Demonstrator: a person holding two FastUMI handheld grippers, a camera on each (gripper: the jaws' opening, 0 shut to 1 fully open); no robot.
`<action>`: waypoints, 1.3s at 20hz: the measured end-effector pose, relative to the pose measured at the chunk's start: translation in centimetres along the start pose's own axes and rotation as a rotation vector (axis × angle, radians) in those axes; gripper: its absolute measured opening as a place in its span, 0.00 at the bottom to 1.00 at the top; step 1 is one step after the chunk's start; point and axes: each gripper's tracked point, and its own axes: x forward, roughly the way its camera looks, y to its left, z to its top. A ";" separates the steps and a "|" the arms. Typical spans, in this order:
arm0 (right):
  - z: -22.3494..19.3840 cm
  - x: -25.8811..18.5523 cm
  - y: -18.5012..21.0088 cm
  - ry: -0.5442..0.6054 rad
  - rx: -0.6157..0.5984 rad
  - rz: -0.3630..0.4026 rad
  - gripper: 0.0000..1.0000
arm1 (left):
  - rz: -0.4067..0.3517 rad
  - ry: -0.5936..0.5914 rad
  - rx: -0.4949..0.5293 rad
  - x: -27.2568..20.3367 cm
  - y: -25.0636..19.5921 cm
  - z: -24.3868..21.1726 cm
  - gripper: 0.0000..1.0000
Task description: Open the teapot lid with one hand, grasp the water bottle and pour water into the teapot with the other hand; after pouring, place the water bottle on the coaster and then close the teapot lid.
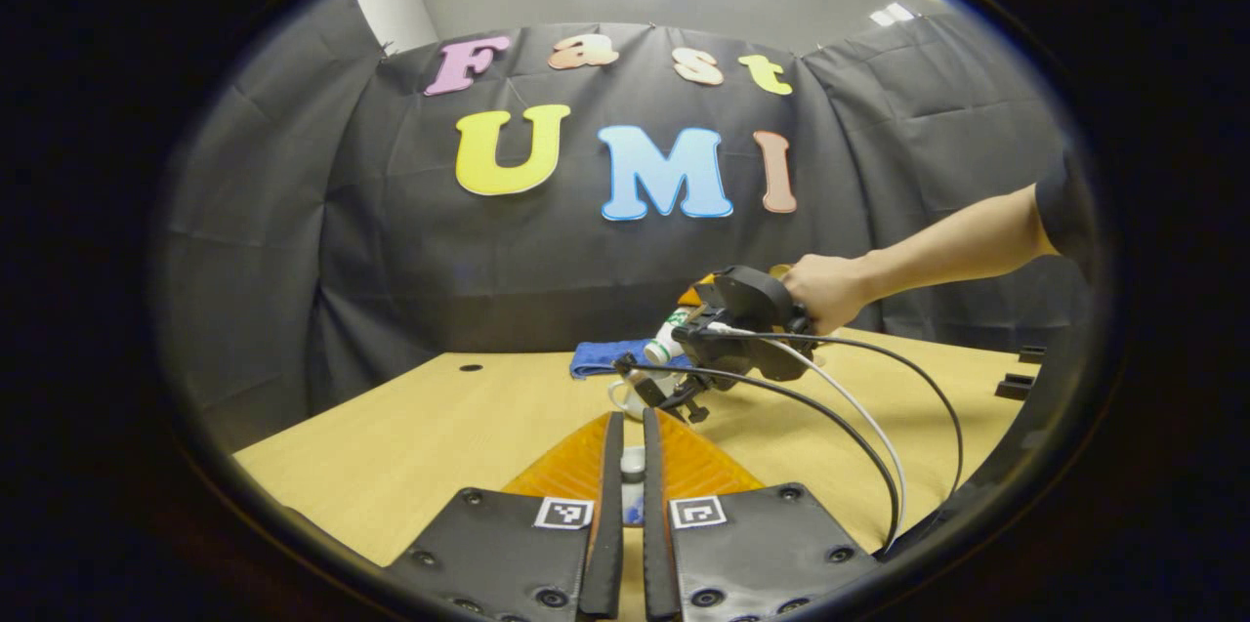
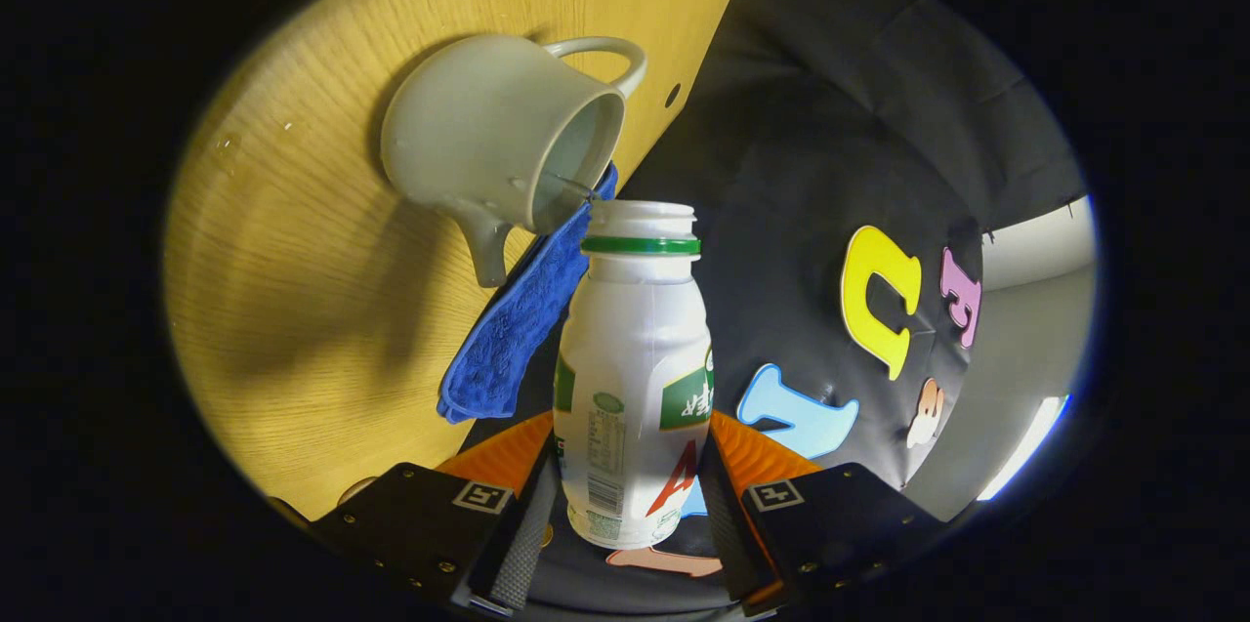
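Observation:
My left gripper (image 1: pixel 632 419) is low over the wooden table (image 1: pixel 391 446), shut on a small pale teapot lid (image 1: pixel 633 463) pinched between its fingers. Beyond it stands the white teapot (image 1: pixel 633 397), lid off. A person's hand (image 1: pixel 825 290) holds my right gripper (image 1: pixel 688 334) above the pot. In the right gripper view my right gripper (image 2: pixel 630 451) is shut on a white water bottle (image 2: pixel 633 358) with a green neck ring and no cap. The bottle is tipped toward the open teapot (image 2: pixel 488 134), and a thin stream runs from its mouth into the pot.
A folded blue towel (image 1: pixel 607 356) (image 2: pixel 513 329) lies right behind the teapot. Two cables (image 1: pixel 859 407) hang from the right gripper across the table's right half. Black clamps (image 1: pixel 1020 373) sit at the right edge, and a small hole (image 1: pixel 471 368) marks the far left.

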 end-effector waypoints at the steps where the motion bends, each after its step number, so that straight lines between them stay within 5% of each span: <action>1: 0.0 -0.1 0.0 -0.002 -0.005 -0.002 0.72 | 0.001 0.000 0.001 0.0 0.1 -0.1 0.19; 26: 1.0 -0.1 -2.5 -0.039 -0.146 -0.105 0.73 | 0.001 0.015 0.008 0.1 -0.1 -0.4 0.14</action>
